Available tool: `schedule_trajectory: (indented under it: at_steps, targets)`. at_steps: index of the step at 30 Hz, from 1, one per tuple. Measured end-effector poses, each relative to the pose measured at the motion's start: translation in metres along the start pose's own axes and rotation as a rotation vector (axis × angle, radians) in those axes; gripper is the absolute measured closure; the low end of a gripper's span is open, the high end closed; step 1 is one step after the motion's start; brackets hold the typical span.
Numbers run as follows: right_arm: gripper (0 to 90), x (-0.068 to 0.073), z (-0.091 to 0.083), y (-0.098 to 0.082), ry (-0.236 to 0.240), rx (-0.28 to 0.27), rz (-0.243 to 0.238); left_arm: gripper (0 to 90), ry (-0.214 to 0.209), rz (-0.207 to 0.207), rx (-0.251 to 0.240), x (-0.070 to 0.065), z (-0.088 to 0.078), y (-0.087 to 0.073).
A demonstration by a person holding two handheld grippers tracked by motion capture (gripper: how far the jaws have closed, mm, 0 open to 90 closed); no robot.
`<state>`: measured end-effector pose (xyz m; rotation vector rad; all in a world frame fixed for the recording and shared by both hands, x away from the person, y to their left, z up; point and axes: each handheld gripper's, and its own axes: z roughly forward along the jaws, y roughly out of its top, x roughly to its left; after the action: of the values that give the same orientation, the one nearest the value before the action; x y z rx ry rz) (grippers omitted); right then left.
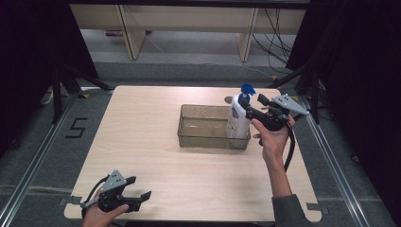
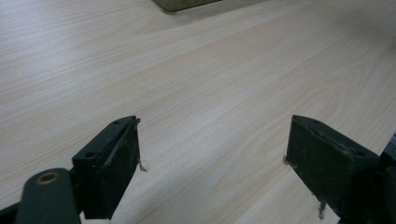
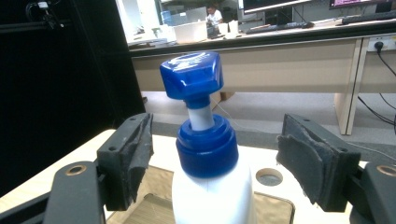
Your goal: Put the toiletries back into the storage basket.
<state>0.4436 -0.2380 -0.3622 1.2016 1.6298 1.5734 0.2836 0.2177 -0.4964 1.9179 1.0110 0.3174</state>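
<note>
Pump bottle [image 1: 238, 118] is standing upright inside the clear bin [image 1: 203, 124], against its right end. Right gripper [image 1: 247, 105] is reaching in level from the bin's right, hand underneath, jaws spread either side of the bottle's blue collar, pads clear of it. Left gripper [image 1: 141, 187] is resting low, well short of the bin toward the person, jaws spread over bare table [image 1: 151, 142].

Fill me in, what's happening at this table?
A person works two handheld tongs. The right tongs are open around the blue collar of a white pump bottle, pads clear of it. The bottle stands upright at the right end of a clear plastic bin on the wooden table. The left tongs are open with nothing between them, low over the table's near left corner.
</note>
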Motion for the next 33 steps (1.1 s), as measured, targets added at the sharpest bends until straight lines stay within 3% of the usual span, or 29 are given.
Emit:
schedule_trajectory:
  at_steps: [1,3,5,6,9,13,14,19,26,33]
  targets:
    - [26.8,-0.001,-0.001,0.0,-0.01,-0.002,-0.024,16.9,0.006,-0.001,0.003,0.0,0.0,0.0]
    - [26.3,-0.001,-0.001,-0.001,-0.012,-0.002,0.0,16.9,-0.001,-0.003,-0.007,0.0,0.001,-0.001]
    - [26.0,-0.001,-0.001,-0.002,-0.009,-0.007,-0.014,16.9,-0.005,-0.004,-0.011,-0.001,0.0,0.0]
    - [25.8,0.002,-0.001,-0.002,-0.006,0.002,0.008,16.9,-0.005,0.002,-0.008,0.0,0.0,0.0]
    - [24.1,0.002,-0.002,-0.004,-0.002,0.008,-0.017,16.9,-0.005,0.006,-0.009,-0.001,0.0,0.0]
    - [21.3,0.004,-0.003,-0.006,-0.008,0.028,0.003,16.9,-0.006,0.004,-0.008,-0.001,0.0,0.0]
    - [20.3,0.003,-0.003,-0.007,-0.016,0.039,-0.017,16.9,-0.006,0.003,-0.008,-0.002,0.0,0.0]
    - [18.5,0.005,-0.006,-0.009,-0.032,0.035,-0.01,16.9,-0.001,0.009,-0.004,-0.002,-0.001,0.001]
    - [18.5,0.006,-0.01,-0.014,-0.026,0.061,-0.001,16.9,-0.001,0.01,-0.006,-0.003,-0.002,0.001]
    - [18.3,0.009,-0.016,-0.015,-0.024,0.051,-0.015,16.9,-0.009,0.01,-0.015,-0.002,-0.001,0.001]
